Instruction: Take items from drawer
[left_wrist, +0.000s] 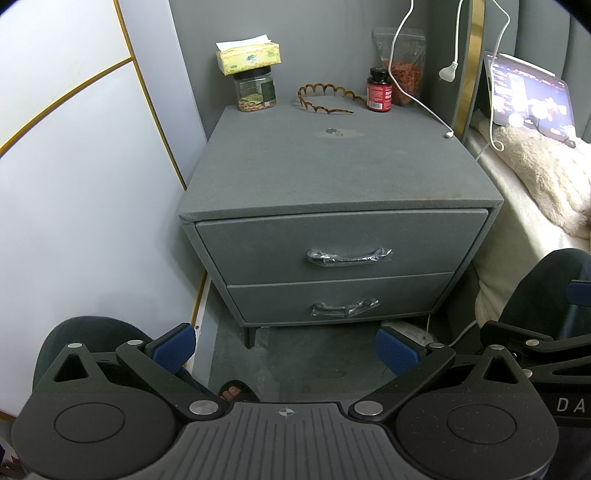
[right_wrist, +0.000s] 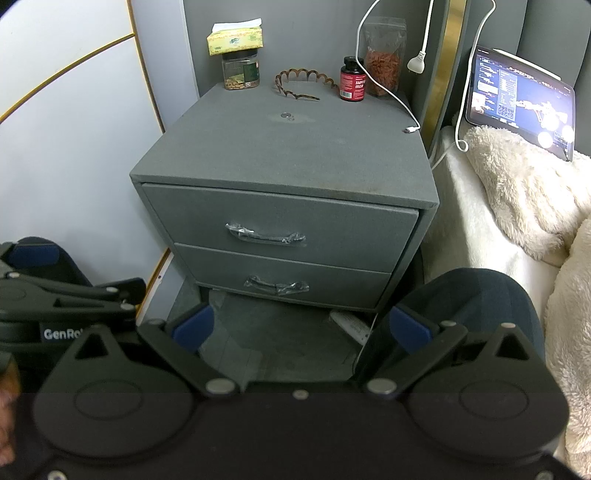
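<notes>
Drawer fronts on the grey nightstand (left_wrist: 332, 173) are both closed: the upper drawer (left_wrist: 343, 247) and the lower drawer (left_wrist: 340, 299) sit flush, each with a handle wrapped in clear plastic film (upper handle (right_wrist: 266, 236), lower handle (right_wrist: 277, 286)). The nightstand stands between a white panelled wall and a bed with a cream fluffy blanket (right_wrist: 524, 192).

Left tongs (left_wrist: 286, 347) are spread wide, holding nothing, hanging over the floor in front of the nightstand and well apart from both handles. Right tongs (right_wrist: 301, 328) are likewise wide and empty, low before the lower drawer.

On top at the back stand a jar of nuts (left_wrist: 255, 90) with a tissue box (left_wrist: 247, 55) resting on its lid, a scalloped brown headband (left_wrist: 325, 98), a red-labelled supplement bottle (left_wrist: 379, 89) and a clear pouch of red dried fruit (left_wrist: 404, 70). A white charging cable (right_wrist: 391, 92) trails across the right rear corner. A lit tablet (right_wrist: 521, 103) leans on the bed.
</notes>
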